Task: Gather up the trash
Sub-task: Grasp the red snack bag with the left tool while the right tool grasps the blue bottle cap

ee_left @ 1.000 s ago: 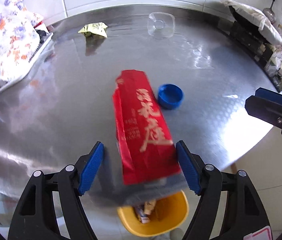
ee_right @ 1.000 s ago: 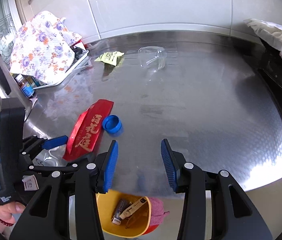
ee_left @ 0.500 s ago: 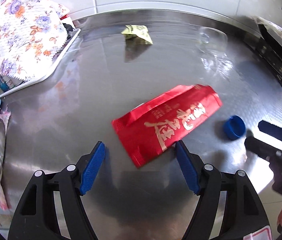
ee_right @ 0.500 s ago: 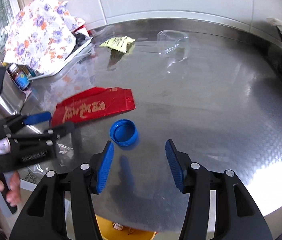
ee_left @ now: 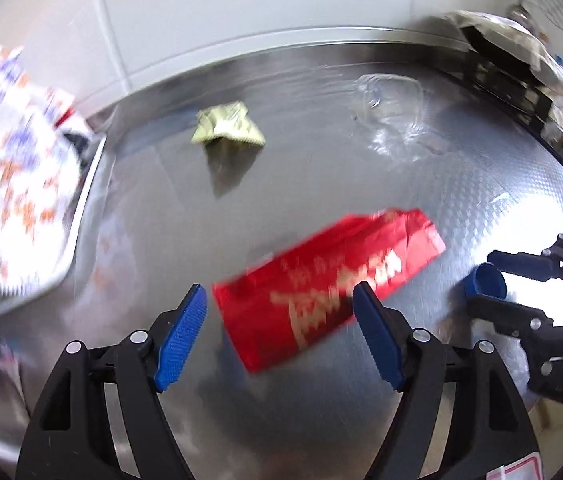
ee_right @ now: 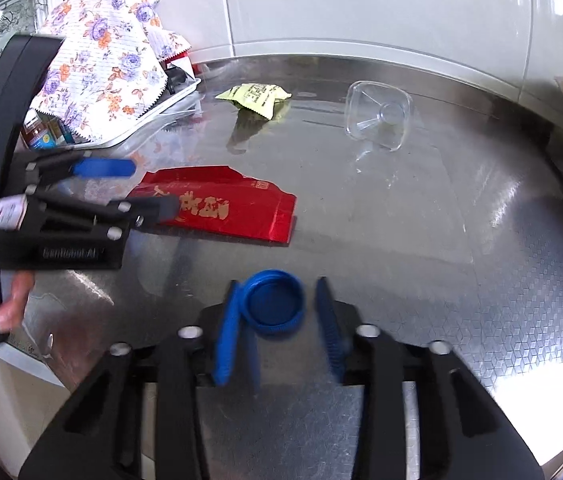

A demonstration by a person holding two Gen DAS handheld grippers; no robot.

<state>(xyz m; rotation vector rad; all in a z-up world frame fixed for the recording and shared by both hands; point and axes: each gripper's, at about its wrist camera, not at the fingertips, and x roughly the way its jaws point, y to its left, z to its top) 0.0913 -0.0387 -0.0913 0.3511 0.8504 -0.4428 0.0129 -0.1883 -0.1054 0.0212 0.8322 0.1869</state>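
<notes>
Trash lies scattered on a steel table (ee_right: 461,240): a blue cap (ee_right: 275,304), a red packet (ee_right: 225,208), a yellow wrapper (ee_right: 255,96) and a clear cup (ee_right: 377,114) on its side.

In the right wrist view the cap sits low centre, between the pads of the right gripper (ee_right: 277,320). Its jaws are closing on the cap; the left pad touches or nearly touches the rim, the right pad shows a small gap, so no grip yet. The packet is at 10 o'clock from the cap, the wrapper at 12, the cup at 1.

The left gripper (ee_left: 279,332) hangs wide open and slightly opening over the packet's near end, holding nothing.

Risks, as I judge them: the cap is round and shallow on slick metal, so uneven pad contact could squirt it forward or flip it. It also lies near the table's front edge, so a slip might send it to the floor. The thin, flat packet may slide rather than lift.

A floral cloth (ee_right: 97,64) over a tray (ee_right: 169,100) sits at 10 o'clock, clear of both grippers. Nothing blocks the cap.
</notes>
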